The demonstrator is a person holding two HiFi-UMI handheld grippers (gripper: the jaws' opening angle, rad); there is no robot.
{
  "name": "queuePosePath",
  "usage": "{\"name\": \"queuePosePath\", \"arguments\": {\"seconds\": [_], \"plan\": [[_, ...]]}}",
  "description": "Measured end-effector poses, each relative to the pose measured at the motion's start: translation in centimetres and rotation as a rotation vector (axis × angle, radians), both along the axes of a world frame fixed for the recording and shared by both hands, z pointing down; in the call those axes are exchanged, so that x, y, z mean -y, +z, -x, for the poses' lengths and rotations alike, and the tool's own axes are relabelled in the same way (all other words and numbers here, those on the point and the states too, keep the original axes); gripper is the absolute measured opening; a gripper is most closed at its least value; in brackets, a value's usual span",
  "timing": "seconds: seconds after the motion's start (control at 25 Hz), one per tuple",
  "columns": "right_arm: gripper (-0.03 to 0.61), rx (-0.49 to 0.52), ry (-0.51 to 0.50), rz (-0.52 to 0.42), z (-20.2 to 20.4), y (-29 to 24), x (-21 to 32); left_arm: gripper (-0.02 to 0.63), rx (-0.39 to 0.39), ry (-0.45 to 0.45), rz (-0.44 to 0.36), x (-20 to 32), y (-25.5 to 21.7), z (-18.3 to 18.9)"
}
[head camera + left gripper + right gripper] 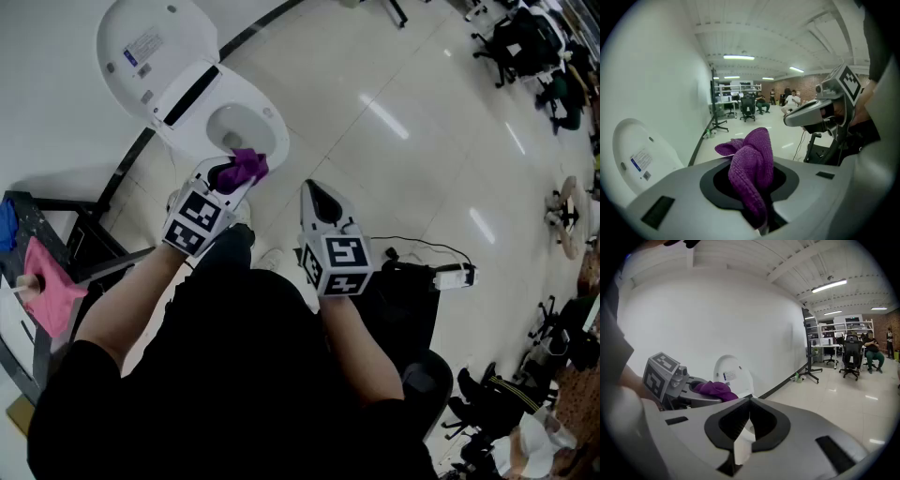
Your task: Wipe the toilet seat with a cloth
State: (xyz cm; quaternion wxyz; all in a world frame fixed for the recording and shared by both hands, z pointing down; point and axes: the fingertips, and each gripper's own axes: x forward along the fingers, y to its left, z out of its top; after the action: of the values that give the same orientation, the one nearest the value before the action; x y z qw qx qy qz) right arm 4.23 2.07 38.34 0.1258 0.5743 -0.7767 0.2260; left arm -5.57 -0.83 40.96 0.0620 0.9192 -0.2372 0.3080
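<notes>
Underfoot, a wide glossy tiled floor, bounded on one side by a plain white wall with a dark baseboard. Against that wall, a white toilet: lid raised and bearing a small label, seat down around the open bowl. At the far left of the head view, a black metal rack with a pink cloth draped on it. Far across the room, a cluster of black office chairs. On the floor near the person's right side, a white power strip with a black cable.

Held forward over the front of the toilet, the left gripper, jaws clamped on a purple cloth. Bunched and knit-textured in the left gripper view, spilling out above the jaws. From the head view, positioned over the front edge of the seat; contact with the seat not clear.

Just beside it and further back from the bowl, the right gripper, jaws brought together at the tips with nothing between them.
</notes>
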Motion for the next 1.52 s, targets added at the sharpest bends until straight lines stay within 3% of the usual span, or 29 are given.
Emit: {"name": "queuePosePath", "arguments": {"seconds": [0.32,0.84,1.16,1.52], "plan": [[0.015,-0.018,0.037,0.069,-2.5,5.7,5.5,0.095,0.066,0.015,0.092,6.3,8.9,-3.4],[0.015,0.037,0.062,0.272,-4.0,19.1,14.3,0.095,0.229,-0.029,0.279,18.9,29.7,-5.7],[0.015,0.043,0.087,0.339,-6.9,26.2,18.2,0.095,0.319,-0.003,0.352,21.5,40.7,-7.6],[0.015,0.068,0.125,0.382,-8.4,29.4,19.1,0.095,0.378,0.026,0.433,20.6,47.4,-8.6]]}}
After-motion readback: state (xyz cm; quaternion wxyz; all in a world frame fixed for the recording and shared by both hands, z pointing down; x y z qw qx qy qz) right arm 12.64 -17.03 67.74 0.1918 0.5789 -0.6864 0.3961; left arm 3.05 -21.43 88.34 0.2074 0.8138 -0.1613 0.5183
